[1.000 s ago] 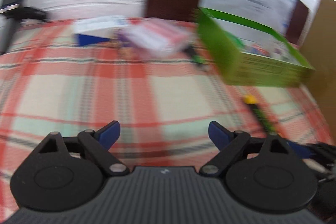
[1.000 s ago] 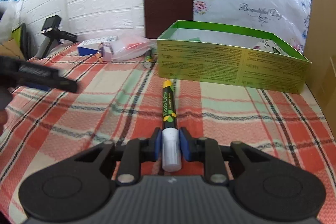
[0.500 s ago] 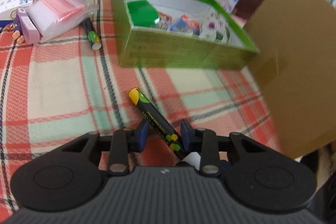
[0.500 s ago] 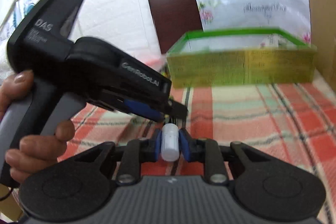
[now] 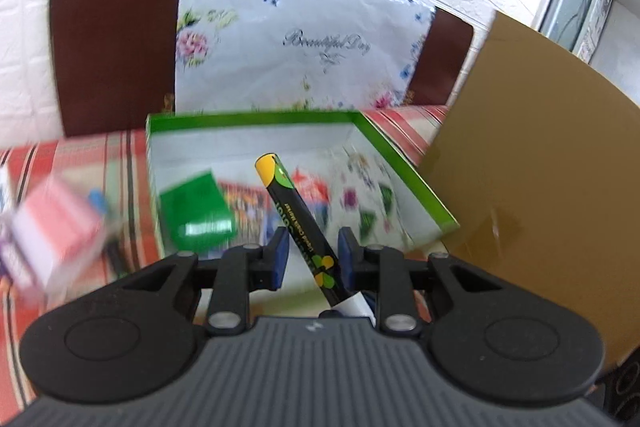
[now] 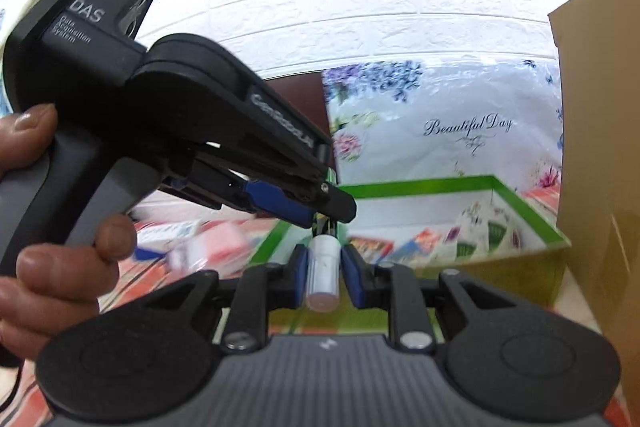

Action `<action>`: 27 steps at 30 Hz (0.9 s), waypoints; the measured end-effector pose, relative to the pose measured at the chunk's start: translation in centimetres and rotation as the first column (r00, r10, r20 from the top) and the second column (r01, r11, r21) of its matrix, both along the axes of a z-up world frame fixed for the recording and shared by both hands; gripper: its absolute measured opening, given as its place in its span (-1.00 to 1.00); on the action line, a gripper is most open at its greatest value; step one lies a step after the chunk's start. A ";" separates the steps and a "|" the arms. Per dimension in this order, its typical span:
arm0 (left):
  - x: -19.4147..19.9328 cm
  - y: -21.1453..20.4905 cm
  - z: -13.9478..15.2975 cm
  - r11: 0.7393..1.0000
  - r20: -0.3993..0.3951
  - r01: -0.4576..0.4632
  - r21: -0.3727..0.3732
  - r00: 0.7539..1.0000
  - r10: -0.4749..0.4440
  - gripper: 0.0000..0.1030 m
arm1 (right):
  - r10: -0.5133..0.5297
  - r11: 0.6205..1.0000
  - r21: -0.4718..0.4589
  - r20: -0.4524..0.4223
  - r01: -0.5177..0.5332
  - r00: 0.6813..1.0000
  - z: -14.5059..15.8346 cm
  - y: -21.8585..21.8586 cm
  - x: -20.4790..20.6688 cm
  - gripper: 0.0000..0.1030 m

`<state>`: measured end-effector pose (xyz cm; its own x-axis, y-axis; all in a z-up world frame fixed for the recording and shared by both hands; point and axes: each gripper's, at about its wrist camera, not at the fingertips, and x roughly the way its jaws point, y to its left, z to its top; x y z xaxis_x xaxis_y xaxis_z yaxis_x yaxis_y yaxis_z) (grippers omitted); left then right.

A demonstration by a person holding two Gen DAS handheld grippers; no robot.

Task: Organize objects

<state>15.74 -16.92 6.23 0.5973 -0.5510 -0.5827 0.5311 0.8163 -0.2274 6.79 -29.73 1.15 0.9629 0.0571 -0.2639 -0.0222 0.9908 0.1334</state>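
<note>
Your left gripper (image 5: 310, 251) has just closed its jaws on the black barrel of the marker (image 5: 296, 223), which sits slantwise between the pads. Its yellow tip points ahead and slightly left. Your right gripper (image 6: 323, 267) is clamped on the same marker's white end, which stands between its blue pads. The barrel runs forward from there, under the left tool's fingertip. My reading is that this is a handover, or possibly a two-handed steadying. One tool has each end so the marker cannot swing while it travels to the box (image 5: 256, 115).

That green box lies open just ahead of and below both sets of fingertips, with the yellow tip already over its interior. The marker itself is clear of the blanket, carried in the air.

Counts:
- One marker.
- Two grippers on it.
- One hand (image 6: 60, 267) in view, wrapped round the left tool's handle.
- One green box, holding one green packet (image 5: 198, 215), one floral pouch (image 5: 360, 195) and some printed cards too blurred to count.
- One pink packet (image 5: 56, 231) to the left of your left tool.
- One brown cardboard sheet (image 5: 540, 167) standing on its right.
</note>
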 end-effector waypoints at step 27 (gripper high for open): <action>-2.6 2.4 -2.8 0.974 0.080 -0.168 0.155 0.984 0.157 -0.24 | -0.132 0.991 -0.013 -0.067 0.131 0.989 -2.7 0.5 -0.4 -0.30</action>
